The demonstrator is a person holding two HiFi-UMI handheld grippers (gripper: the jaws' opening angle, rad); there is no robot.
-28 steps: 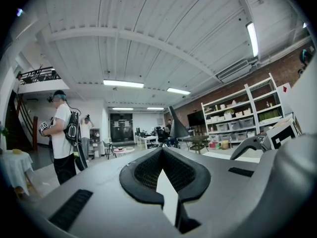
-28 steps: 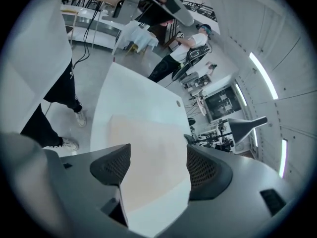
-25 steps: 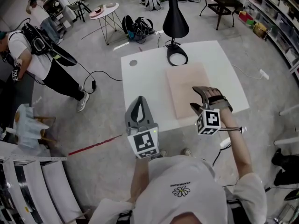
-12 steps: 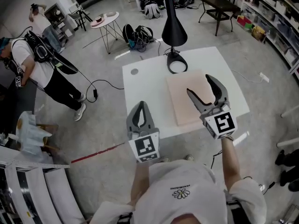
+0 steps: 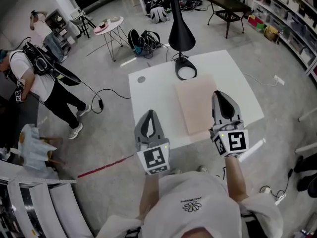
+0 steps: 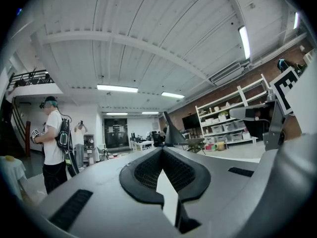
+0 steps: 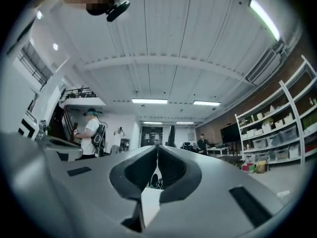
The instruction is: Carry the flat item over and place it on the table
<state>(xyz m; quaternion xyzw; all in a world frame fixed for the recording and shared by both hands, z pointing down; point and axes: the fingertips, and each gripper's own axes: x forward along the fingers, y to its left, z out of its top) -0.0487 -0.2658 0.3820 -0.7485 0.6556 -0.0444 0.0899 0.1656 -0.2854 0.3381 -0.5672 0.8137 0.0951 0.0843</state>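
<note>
- The flat board [image 5: 195, 103], pale pink, lies flat on the white table [image 5: 148, 90], in the right half of the top; no jaw grips it
- Relative to your tools, the board sits ahead of and between them: right of the left tongs [image 5: 150, 114], and just left of the right tongs [image 5: 221, 94]
- From the head view your right tongs overlap the board's right edge; whether they touch it cannot be told
- Right tongs: jaws closing, now tip to tip, with nothing between them; the right gripper view looks level across the room, not down at the board
- Left tongs: jaws together, nothing between them; you hold them short of the table's near edge, apart from the board
- Beyond the board's far edge, ahead of both tongs, stands a black lamp [image 5: 181, 31], its round base [image 5: 186, 69] just beside the board's far left corner
- A small grey disc [image 5: 141, 79] lies on the table ahead of your left tongs, well apart from the board
- On the floor left of your left tongs runs a red line [image 5: 101, 165]
- Further left a person with a backpack [image 5: 37, 71] stands bent forward
- Far ahead of the left tongs are a round side table [image 5: 110, 25] and dark bags [image 5: 143, 38] on the floor
- Far ahead of the right tongs stands a dark low table [image 5: 230, 4]
</note>
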